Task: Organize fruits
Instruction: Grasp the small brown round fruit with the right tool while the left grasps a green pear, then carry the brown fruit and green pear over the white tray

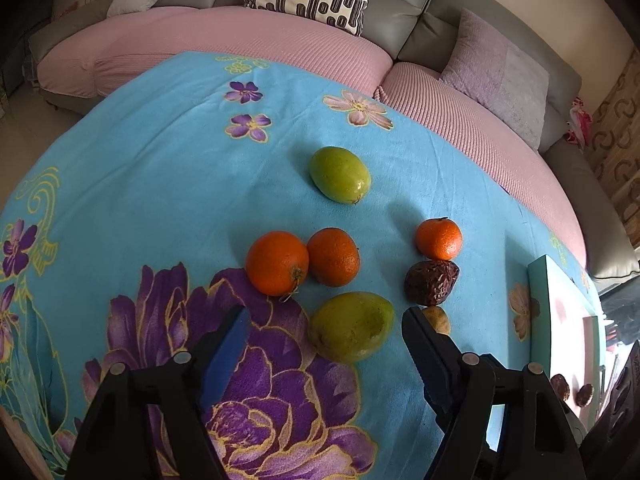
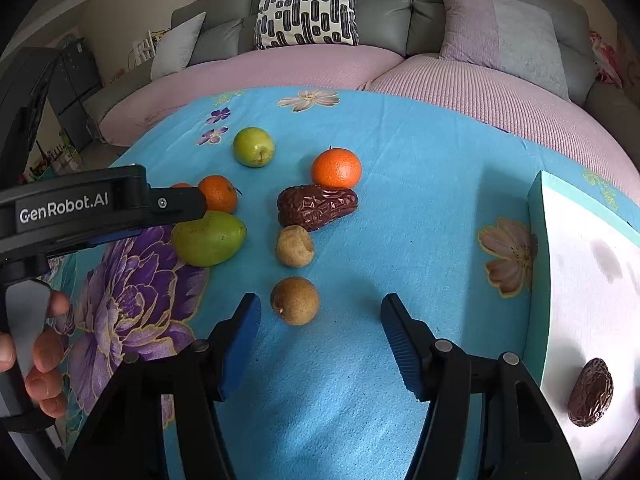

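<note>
Most of the sorting looks undone. The right gripper (image 2: 320,320) stands spread and empty, a brown round fruit (image 2: 295,301) just ahead between its fingers; to its right, one date (image 2: 591,393) already lies on the white tray (image 2: 538,280). The left gripper (image 1: 326,334), also spread, frames a green mango (image 1: 351,327). Farther out on the worktop (image 2: 420,200) wait oranges (image 1: 277,263), a large date (image 2: 316,207) and a second green fruit (image 1: 340,175).

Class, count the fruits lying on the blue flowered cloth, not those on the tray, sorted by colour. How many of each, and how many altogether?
Orange fruits: 3
Green fruits: 2
Tan round fruits: 2
Dark brown wrinkled fruit: 1
Total: 8
</note>
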